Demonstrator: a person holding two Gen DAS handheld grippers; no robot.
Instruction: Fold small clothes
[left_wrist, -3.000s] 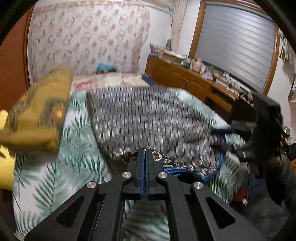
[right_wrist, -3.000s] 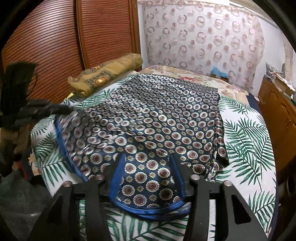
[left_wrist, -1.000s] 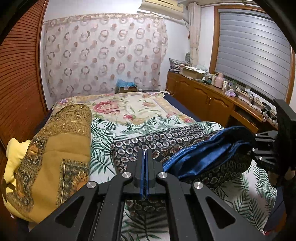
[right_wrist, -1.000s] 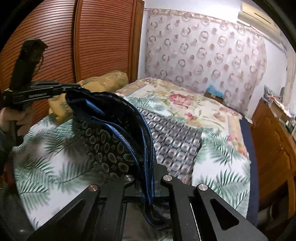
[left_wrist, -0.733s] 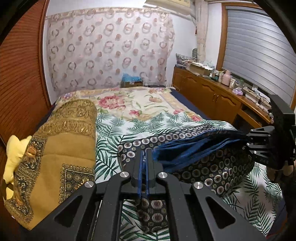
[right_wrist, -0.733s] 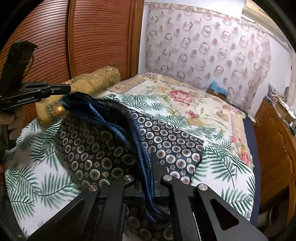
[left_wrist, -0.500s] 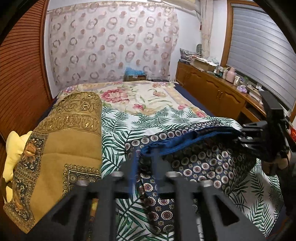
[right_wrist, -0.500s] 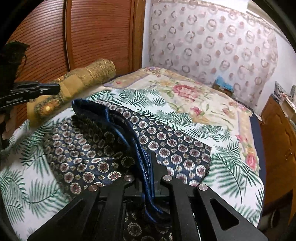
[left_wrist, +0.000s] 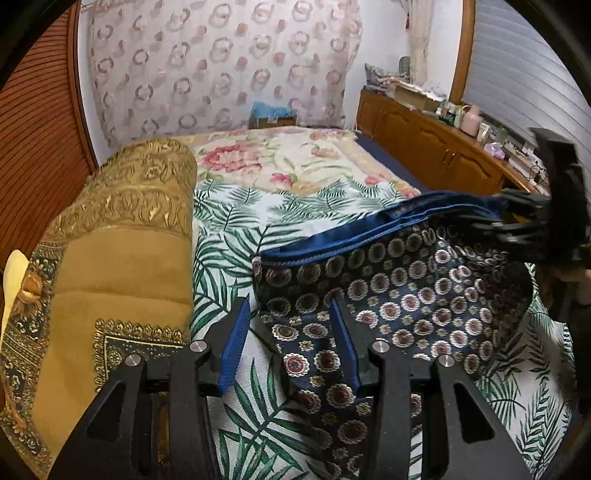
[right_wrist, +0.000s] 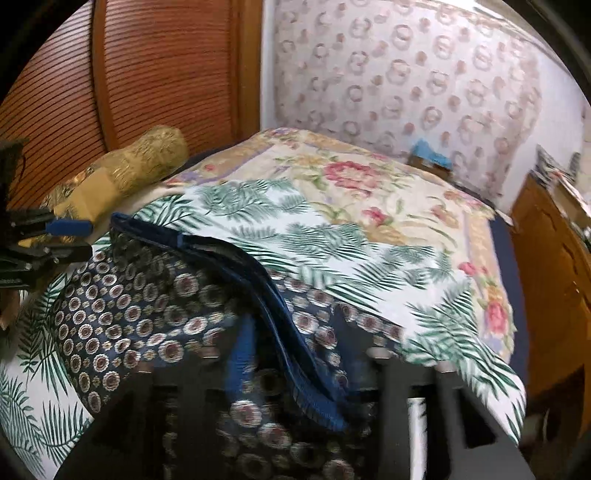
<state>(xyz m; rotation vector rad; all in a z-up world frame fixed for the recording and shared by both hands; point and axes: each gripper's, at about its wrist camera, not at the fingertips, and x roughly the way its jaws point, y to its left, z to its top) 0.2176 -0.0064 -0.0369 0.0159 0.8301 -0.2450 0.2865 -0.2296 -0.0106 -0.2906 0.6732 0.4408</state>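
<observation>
Left-wrist view: the left tool (left_wrist: 288, 341), low in the centre of the frame, stands released, its blue-padded jaws having just been opening, one pad over bare bedspread and the other over the near corner of the patterned garment (left_wrist: 406, 291), pressing on nothing. At the right edge of the same frame the right tool (left_wrist: 517, 225) sits at the garment's raised blue-trimmed hem; in the blurred right-wrist view its jaws have likewise just been parting, with cloth draped between them but apparently no longer pinched. The garment, a thin, slippery-looking navy fabric printed with rows of small round medallions and edged in a bright blue band, lies doubled over across the lower middle of the bed (left_wrist: 236, 218), on a palm-leaf bedspread. One fold appears made and laid down; the upper layer is humped and its edges do not look squared, so smoothing and probably a further fold remain. A thick mustard-gold blanket (left_wrist: 122, 236) with ornate borders is rolled along the left of the frame.
</observation>
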